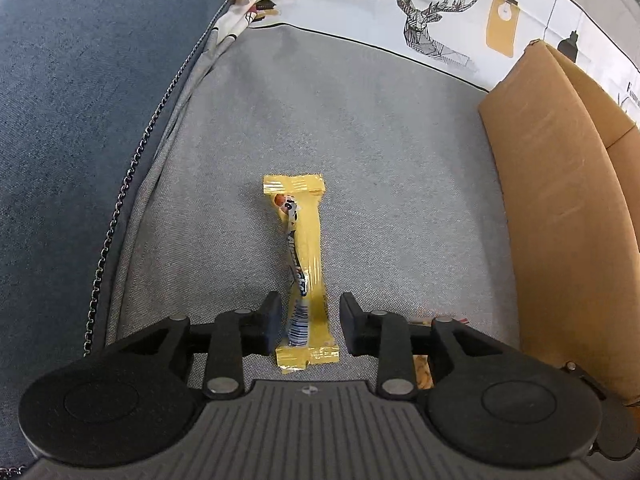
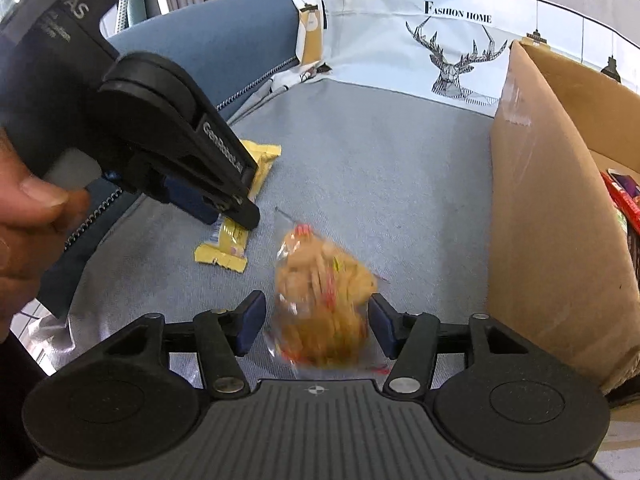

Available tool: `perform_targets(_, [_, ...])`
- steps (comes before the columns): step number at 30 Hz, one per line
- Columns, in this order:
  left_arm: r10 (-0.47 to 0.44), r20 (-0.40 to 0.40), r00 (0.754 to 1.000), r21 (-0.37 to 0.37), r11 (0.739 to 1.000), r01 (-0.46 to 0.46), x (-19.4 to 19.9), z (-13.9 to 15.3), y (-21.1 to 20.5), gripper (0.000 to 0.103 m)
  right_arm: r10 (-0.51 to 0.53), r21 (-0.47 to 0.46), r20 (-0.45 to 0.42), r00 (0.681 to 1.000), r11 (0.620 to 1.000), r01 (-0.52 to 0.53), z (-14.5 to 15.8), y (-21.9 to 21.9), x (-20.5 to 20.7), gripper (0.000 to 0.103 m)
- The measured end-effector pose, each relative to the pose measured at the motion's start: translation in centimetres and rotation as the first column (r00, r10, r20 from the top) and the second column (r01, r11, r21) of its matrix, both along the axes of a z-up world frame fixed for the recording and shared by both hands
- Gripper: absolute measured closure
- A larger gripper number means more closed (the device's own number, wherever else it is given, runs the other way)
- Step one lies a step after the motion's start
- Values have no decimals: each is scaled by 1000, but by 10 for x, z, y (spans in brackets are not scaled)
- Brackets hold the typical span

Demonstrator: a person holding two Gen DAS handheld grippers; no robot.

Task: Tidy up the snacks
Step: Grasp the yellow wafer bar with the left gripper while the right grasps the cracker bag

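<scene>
The left gripper [image 1: 308, 326] pointed steeply down at a grey sofa seat [image 1: 360, 160], its jaws parted narrowly with the near end of a yellow snack bar [image 1: 306, 264] lying between them; a small gap showed on each side, so the pads did not press it. The bar lay flat, its long axis running straight ahead from the claw, one crimped end just under the jaws and the other far ahead. Left of the claw ran the blue armrest [image 1: 80, 120] with its zip edge; to the right stood the wall of a cardboard box [image 1: 560, 200]; ahead, beyond a stretch of bare cushion, rose a deer-print pillow [image 1: 420, 12].

The right gripper [image 2: 316, 326] stood wider, with a clear bag of biscuits [image 2: 324, 300] between its fingers. The bag was blurred, so whether the pads touched it could not be told. Its long axis ran roughly ahead from the claw. The box wall stood close on this claw's right, open at the top with a red packet [image 2: 622, 196] inside. Ahead and to the left, the other claw, held in a hand [image 2: 24, 232], stood over the yellow bar.
</scene>
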State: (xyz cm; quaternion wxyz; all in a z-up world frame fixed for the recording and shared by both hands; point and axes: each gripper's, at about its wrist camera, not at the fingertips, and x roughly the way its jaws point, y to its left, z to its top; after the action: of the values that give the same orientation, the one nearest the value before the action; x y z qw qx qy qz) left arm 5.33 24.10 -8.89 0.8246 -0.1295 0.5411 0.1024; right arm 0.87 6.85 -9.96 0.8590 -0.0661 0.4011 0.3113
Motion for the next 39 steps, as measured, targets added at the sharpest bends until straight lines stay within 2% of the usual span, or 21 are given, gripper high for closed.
perform_targets(8, [-14, -19, 1000, 17, 1000, 15, 1, -3, -7, 65, -21, 12, 1, 1000, 1000, 21, 1, -4, 4, 35])
perform_targets(20, [-15, -51, 999, 31, 999, 16, 4, -10, -6, 65, -38, -4, -33, 999, 999, 37, -6, -1, 9, 36])
perform_targets(22, [-17, -54, 998, 32, 999, 19, 4, -12, -7, 65, -33, -10, -36, 999, 999, 33, -7, 0, 9, 40])
perform_targets(23, [-20, -55, 998, 34, 999, 22, 5, -12, -8, 65, -30, -10, -37, 999, 1000, 29, -8, 0, 9, 47])
perform_targets(26, [-29, -60, 998, 37, 999, 31, 6, -13, -11, 65, -21, -23, -20, 1000, 1000, 21, -8, 0, 7, 50])
perform_targets(29, [-35, -65, 997, 40, 999, 37, 6, -14, -12, 69, -8, -32, 1, 1000, 999, 8, -7, 1, 5, 51])
perform_targets(31, [-36, -63, 997, 41, 998, 39, 7, -14, -12, 76, 1, -24, 15, 1000, 1000, -1, -5, 1, 3, 51])
perform_targets(35, [-33, -46, 998, 38, 999, 35, 6, -12, -10, 77, 3, 1, 37, 999, 1000, -3, 0, -2, 2, 51])
perform_targets(39, [-19, -28, 999, 33, 999, 20, 2, -8, -6, 77, -3, 17, 13, 1000, 1000, 3, -1, -4, 4, 51])
